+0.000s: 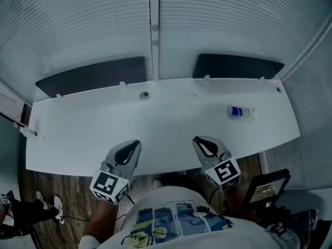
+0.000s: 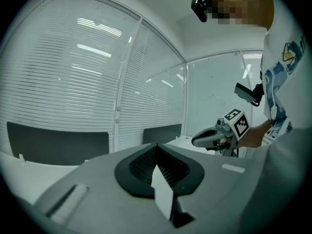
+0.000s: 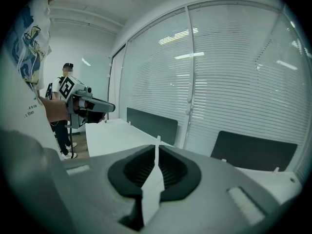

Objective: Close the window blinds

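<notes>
White slat blinds hang down over both panes behind the desk, reaching to the dark panels at its far edge. I can't tell how far the slats are turned.

Left gripper and right gripper are both clenched on nothing. They sit low over the near desk edge, well apart from the blinds.

Step, as judged: the approach, with no control reached yet. The next move likely calls for reaching across the desk to the mullion between the panes, where small knobs sit, and parting the jaws to take a wand or cord.

Desk top is matt white, with a small bottle at right. Wood floor. Glass-walled office; another person stands beyond.
</notes>
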Demonstrator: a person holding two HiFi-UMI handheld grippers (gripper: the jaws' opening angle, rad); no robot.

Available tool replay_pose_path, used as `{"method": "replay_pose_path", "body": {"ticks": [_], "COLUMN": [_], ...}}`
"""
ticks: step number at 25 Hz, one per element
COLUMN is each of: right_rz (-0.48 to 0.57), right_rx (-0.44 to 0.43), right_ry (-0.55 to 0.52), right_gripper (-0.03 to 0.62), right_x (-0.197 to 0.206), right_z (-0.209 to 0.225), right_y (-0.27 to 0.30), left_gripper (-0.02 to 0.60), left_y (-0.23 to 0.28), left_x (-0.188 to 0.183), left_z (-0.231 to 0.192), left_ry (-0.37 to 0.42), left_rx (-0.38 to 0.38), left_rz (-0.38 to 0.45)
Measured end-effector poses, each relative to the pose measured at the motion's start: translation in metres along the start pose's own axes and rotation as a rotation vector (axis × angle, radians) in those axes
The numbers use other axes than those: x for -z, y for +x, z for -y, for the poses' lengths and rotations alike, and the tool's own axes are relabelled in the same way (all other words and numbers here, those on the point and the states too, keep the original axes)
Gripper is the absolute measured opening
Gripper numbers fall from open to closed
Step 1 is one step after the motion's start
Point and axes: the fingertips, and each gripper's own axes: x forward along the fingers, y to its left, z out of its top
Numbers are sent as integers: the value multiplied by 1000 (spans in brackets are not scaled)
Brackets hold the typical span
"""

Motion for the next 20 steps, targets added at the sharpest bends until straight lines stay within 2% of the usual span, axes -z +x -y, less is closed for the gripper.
{"method": "replay_pose_path", "body": {"ticks": [6,10,15,20], "right_rz": [14,32,30,29], "right_rx": [11,20,27,27], "right_ry": [11,-21,-5,-5], "right_gripper": [12,12,12,12], "right_x": [-9,-6,-15,-12], "right_z": [-22,-34,-54,-56], "right_y": [-18,-30,-42,-47], "left_gripper": [8,8,8,8], "left_y": [-17,-33,-50,-49], "left_x": [0,5,8,15], "left_z": [23,31,39,45], "left_ry": [8,13,19,8], "left_rx": [47,47,61,74], "left_rz": [4,5,2,-16]}}
